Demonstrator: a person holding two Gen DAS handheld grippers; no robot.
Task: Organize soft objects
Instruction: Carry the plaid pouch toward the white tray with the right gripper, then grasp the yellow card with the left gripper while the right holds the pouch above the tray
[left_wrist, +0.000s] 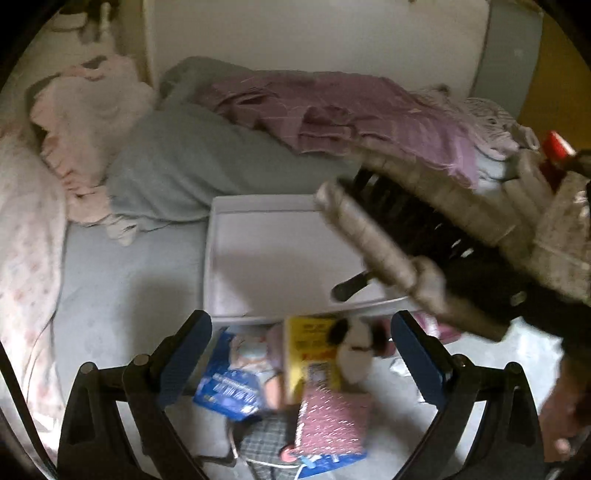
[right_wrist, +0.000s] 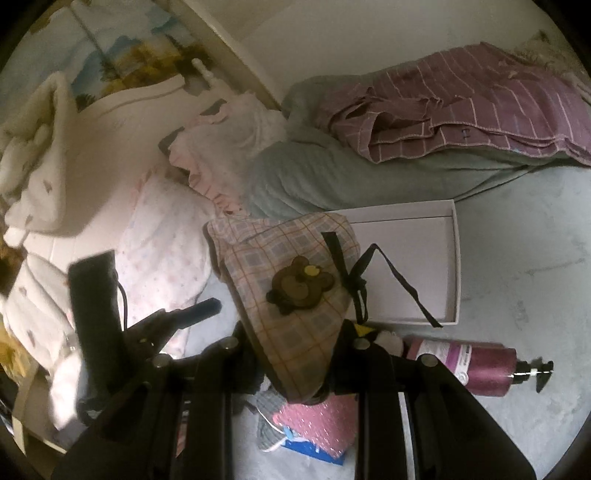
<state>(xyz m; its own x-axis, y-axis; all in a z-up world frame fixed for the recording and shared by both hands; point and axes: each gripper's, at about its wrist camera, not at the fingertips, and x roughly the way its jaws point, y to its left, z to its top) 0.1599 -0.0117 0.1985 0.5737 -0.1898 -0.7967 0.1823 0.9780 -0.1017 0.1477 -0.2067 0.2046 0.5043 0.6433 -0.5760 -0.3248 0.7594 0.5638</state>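
Observation:
My right gripper (right_wrist: 300, 350) is shut on a plaid fabric pouch (right_wrist: 295, 266) with a brown bear patch and a black ribbon, held above the bed. In the left wrist view the same pouch (left_wrist: 373, 236) hangs blurred at the right, over a white tray (left_wrist: 273, 258). The left gripper (left_wrist: 301, 363) stands open with nothing between its blue pads. Below it lie a pink dotted pouch (left_wrist: 332, 424), a black-and-white plush toy (left_wrist: 351, 354), a yellow box (left_wrist: 310, 350) and a blue packet (left_wrist: 229, 391). One left finger (right_wrist: 201, 309) shows in the right wrist view.
The shallow white tray (right_wrist: 456, 258) lies on a pale blue sheet (right_wrist: 517, 295). Behind it are a grey-green blanket (right_wrist: 314, 177) and a purple striped cloth (right_wrist: 480, 110). Pink frilled pillows (left_wrist: 85, 122) lie to the left. A purple pump bottle (right_wrist: 476, 363) lies beside the tray.

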